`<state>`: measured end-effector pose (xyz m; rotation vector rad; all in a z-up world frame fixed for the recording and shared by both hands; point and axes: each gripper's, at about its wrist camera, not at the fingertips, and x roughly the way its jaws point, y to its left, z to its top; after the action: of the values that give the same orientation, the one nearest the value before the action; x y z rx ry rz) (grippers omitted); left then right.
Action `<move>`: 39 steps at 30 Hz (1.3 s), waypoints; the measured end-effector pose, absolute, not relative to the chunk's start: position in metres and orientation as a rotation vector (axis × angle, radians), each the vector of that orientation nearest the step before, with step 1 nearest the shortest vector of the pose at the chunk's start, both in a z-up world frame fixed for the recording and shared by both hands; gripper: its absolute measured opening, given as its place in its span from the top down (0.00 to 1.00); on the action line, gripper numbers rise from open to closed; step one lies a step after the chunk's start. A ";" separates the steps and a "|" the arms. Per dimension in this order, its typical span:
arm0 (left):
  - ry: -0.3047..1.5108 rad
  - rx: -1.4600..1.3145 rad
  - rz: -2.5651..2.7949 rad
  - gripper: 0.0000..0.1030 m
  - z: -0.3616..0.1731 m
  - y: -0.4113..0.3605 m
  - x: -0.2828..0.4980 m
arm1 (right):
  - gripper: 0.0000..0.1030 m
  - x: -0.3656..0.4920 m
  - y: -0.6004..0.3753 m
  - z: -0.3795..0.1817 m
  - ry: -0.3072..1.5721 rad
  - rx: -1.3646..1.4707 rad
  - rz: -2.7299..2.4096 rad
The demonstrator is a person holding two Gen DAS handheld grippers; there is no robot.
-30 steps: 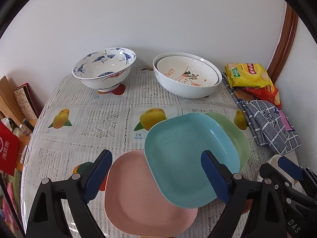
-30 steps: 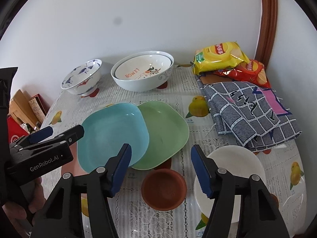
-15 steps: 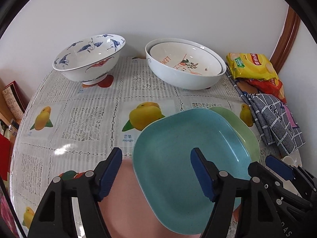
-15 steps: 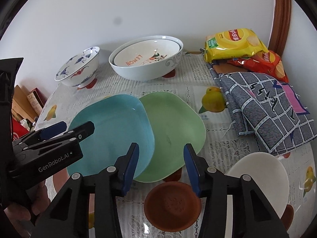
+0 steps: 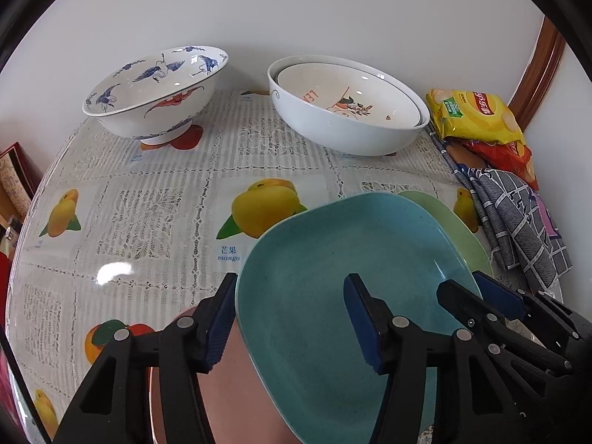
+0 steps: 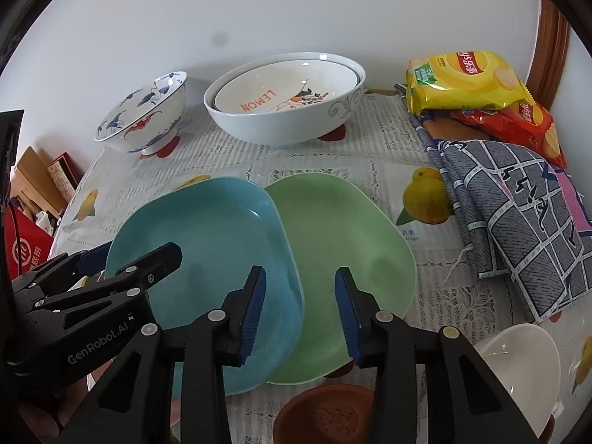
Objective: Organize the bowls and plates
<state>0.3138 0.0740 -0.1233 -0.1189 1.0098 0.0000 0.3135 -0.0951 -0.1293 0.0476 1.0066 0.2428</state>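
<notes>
A teal square plate [image 5: 355,251] [image 6: 207,236] overlaps a green plate [image 6: 340,244] [image 5: 455,222] on its right and a pink plate [image 5: 236,399] on its left. My left gripper [image 5: 292,318] is open, its jaws straddling the teal plate's left edge. My right gripper [image 6: 299,310] is open, its jaws astride the teal plate's right edge where it lies on the green plate. A blue-patterned bowl [image 5: 155,92] [image 6: 144,114] and two nested white bowls [image 5: 344,107] [image 6: 285,96] stand at the back.
A brown saucer [image 6: 325,414] and a white dish [image 6: 518,362] lie near the front. A folded checked cloth [image 6: 518,207] and snack bags [image 6: 470,77] sit at the right. The tablecloth [image 5: 148,207] has fruit prints. Boxes [image 6: 33,199] stand beyond the left edge.
Both grippers moved forward and lower toward the teal plate, and both narrowed their opening. The plates and bowls have not moved.
</notes>
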 end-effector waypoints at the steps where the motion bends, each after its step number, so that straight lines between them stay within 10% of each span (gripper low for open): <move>1: 1.011 -0.120 -0.002 0.54 -0.125 0.074 0.314 | 0.71 0.314 -0.094 -0.131 1.014 0.044 0.247; 12: 0.998 -0.156 0.016 0.85 -0.124 0.087 0.311 | 0.91 0.310 -0.099 -0.136 1.027 0.072 0.240; 39: 0.854 -0.133 -0.024 0.87 -0.047 0.070 0.228 | 0.93 0.219 -0.129 -0.052 0.866 0.144 0.230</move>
<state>0.2275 0.0701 -0.0467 -0.1327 0.8536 -0.0239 0.2193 -0.1289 -0.0520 0.1439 0.8658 0.2295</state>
